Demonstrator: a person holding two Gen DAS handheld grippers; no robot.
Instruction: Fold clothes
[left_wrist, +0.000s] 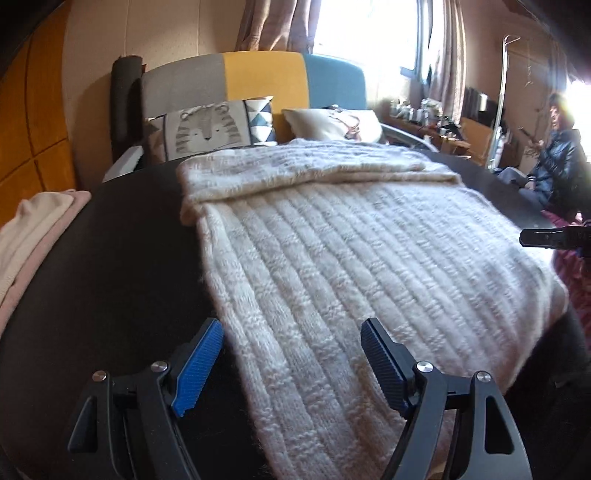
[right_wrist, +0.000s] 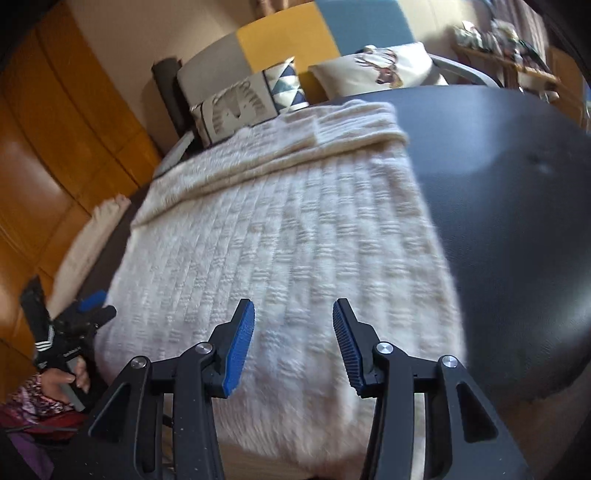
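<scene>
A cream ribbed knit sweater (left_wrist: 354, 258) lies flat on a round black table (left_wrist: 122, 266), its far end folded over in a thick band (left_wrist: 295, 170). My left gripper (left_wrist: 291, 328) is open and empty, just above the sweater's near left corner, which hangs over the table edge. My right gripper (right_wrist: 293, 314) is open and empty above the sweater's (right_wrist: 280, 236) near edge. The right gripper's tip shows at the right edge of the left wrist view (left_wrist: 546, 238). The left gripper shows at the lower left of the right wrist view (right_wrist: 81, 317).
Folded pale clothes (left_wrist: 33, 236) are stacked at the table's left edge. Behind the table is a grey, yellow and blue sofa (left_wrist: 258, 74) with cushions (left_wrist: 207, 129). A wooden wardrobe (right_wrist: 55, 147) stands left. A seated person (left_wrist: 557, 147) is at the far right.
</scene>
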